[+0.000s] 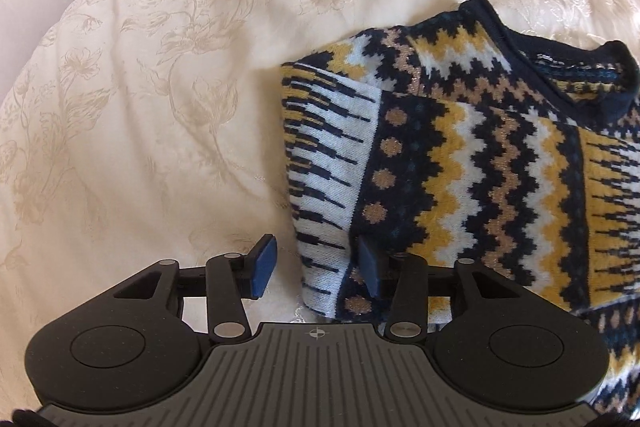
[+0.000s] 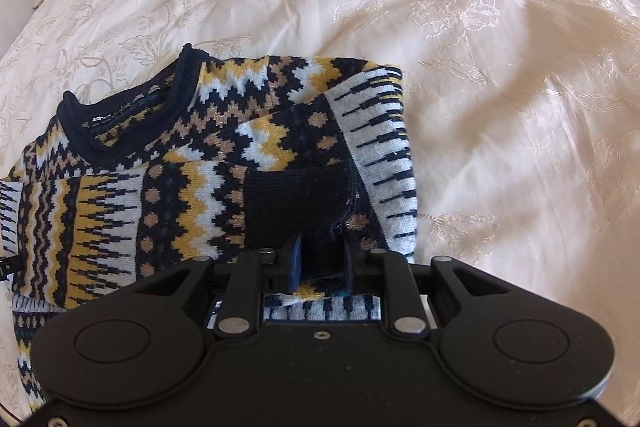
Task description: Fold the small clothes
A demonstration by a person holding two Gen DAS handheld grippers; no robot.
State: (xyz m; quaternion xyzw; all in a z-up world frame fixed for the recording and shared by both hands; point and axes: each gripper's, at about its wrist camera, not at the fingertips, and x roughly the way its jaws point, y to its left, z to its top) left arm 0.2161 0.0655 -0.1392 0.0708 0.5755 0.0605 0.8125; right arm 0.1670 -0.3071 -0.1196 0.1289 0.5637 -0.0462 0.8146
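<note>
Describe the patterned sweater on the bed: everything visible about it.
The sweater is a knit in navy, white, mustard and tan zigzag and dot bands, with a rolled navy neckline. It lies on the cream floral bedspread, both sleeves folded in. The right gripper has the navy cuff between its fingers; the open left gripper straddles its left edge.

Left hand-held gripper [image 1: 316, 269] low, fingers spread wide, right hand-held gripper [image 2: 320, 263] low, fingers part-closed
</note>
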